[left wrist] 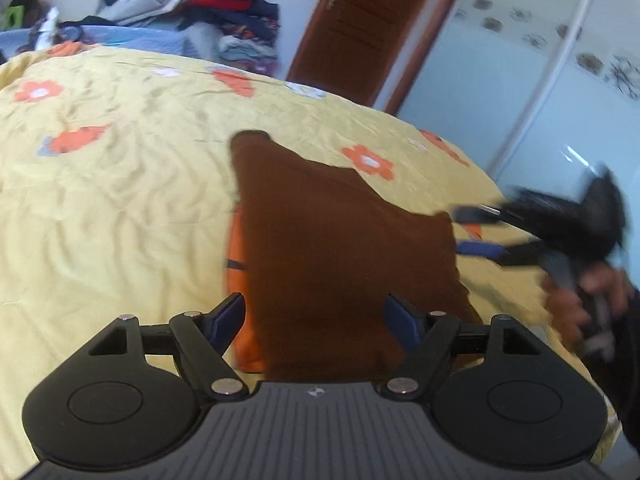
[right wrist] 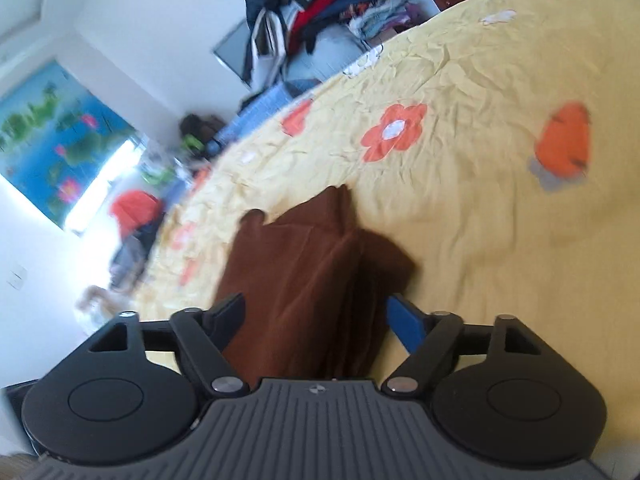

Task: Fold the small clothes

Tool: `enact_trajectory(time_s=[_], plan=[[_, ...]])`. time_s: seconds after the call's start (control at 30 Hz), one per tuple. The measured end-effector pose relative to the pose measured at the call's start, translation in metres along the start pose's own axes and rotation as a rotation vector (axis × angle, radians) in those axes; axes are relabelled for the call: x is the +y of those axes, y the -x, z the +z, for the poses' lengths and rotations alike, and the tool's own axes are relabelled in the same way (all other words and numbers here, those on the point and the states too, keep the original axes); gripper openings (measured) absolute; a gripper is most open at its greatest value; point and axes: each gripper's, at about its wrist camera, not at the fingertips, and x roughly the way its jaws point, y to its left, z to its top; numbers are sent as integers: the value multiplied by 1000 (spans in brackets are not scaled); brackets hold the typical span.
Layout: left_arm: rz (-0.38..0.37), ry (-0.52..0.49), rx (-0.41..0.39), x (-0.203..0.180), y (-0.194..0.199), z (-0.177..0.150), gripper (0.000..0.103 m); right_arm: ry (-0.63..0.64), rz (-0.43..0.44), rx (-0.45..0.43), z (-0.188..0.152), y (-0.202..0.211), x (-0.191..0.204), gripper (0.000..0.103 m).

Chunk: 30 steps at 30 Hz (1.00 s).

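Note:
A small brown garment [left wrist: 336, 248] lies folded on the yellow flowered bedsheet [left wrist: 120, 200], over an orange patch of the sheet print. My left gripper [left wrist: 316, 316] is open, its jaws wide on either side of the garment's near edge. The right gripper [left wrist: 476, 232] shows blurred at the garment's right corner, jaws apart. In the right wrist view the brown garment [right wrist: 312, 280] lies bunched in folds between the open jaws of the right gripper [right wrist: 316, 316], on the sheet [right wrist: 480, 208].
A pile of clothes [left wrist: 208, 4] is stacked beyond the bed's far edge, also in the right wrist view [right wrist: 320, 12]. A brown door [left wrist: 352, 24] and pale wardrobe doors [left wrist: 520, 80] stand to the right. More clutter [right wrist: 136, 220] lies beside the bed.

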Motion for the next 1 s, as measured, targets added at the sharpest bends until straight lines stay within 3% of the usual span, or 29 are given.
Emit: enact_trajectory(time_s=[0.03, 0.07, 0.1, 0.2, 0.3, 0.43, 0.5, 0.6, 0.67, 0.7, 0.73, 0.77, 0.83, 0.9, 1.0], plan=[[-6, -19, 12, -6, -6, -1, 77, -4, -29, 19, 7, -14, 0, 71], [-2, -44, 23, -11, -15, -2, 77, -13, -46, 47, 13, -30, -1, 48], [20, -69, 35, -15, -23, -3, 77, -9, -52, 85, 15, -45, -3, 17], [56, -142, 19, -25, -37, -11, 87, 173, -117, 70, 22, -64, 14, 13], [72, -205, 11, -33, -45, -16, 94, 176, -224, 62, 28, -79, -3, 9], [85, -185, 0, -28, -30, -19, 94, 140, -167, 24, 14, -62, -7, 23], [62, -146, -23, -21, -14, -19, 94, 128, -166, -30, 8, -40, -4, 43], [34, -139, -42, -20, -12, -11, 94, 115, -101, -124, 0, -10, 11, 47], [39, -152, 3, -23, -29, -5, 94, 149, -37, -99, -10, -9, 31, 53], [38, -154, 37, -24, -41, -4, 94, 171, -15, -65, -13, -18, 40, 61], [47, -168, 42, -26, -50, -5, 103, 192, -4, -23, -16, -30, 46, 65], [62, -201, 23, -30, -55, -6, 103, 204, -19, 12, -18, -46, 46, 68], [104, -254, 24, -40, -58, -8, 103, 234, -52, -3, -19, -68, 37, 62], [101, -240, 8, -40, -45, -10, 103, 213, -52, -20, -13, -68, 33, 60], [148, -204, -42, -29, -17, -21, 103, 200, -82, -29, -18, -41, 46, 71]])
